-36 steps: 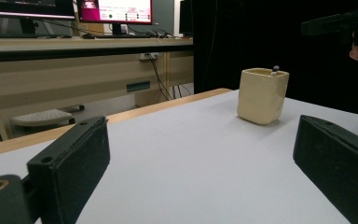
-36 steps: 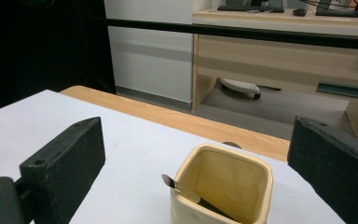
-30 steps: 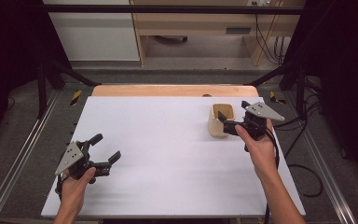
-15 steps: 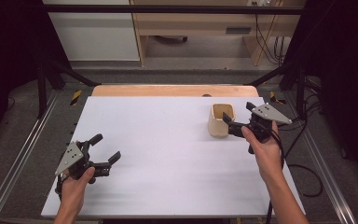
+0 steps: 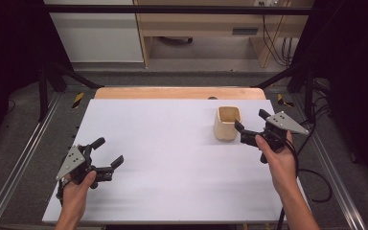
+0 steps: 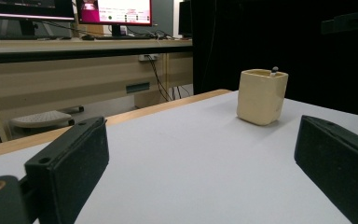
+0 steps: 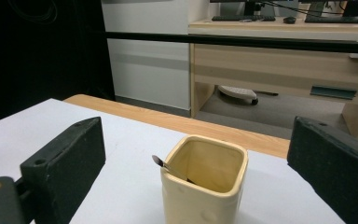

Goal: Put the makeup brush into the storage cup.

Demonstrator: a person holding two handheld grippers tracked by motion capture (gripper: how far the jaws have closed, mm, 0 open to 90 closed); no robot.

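A cream, square-mouthed ceramic cup [image 5: 228, 123] stands upright, mouth up, near the far right of the white table [image 5: 172, 158], a thin metal utensil handle [image 7: 170, 169] leaning in it. Bare tabletop spreads wide to its left. The right gripper [image 5: 250, 125] sits just beside the cup, jaws spread wide and holding nothing; the left gripper [image 5: 108, 152] rests well apart, near the front left edge, equally wide and empty.

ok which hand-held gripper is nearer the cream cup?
Right. The right hand-held gripper is open just beside the cream cup; the left hand-held gripper is open at the table's opposite near corner.
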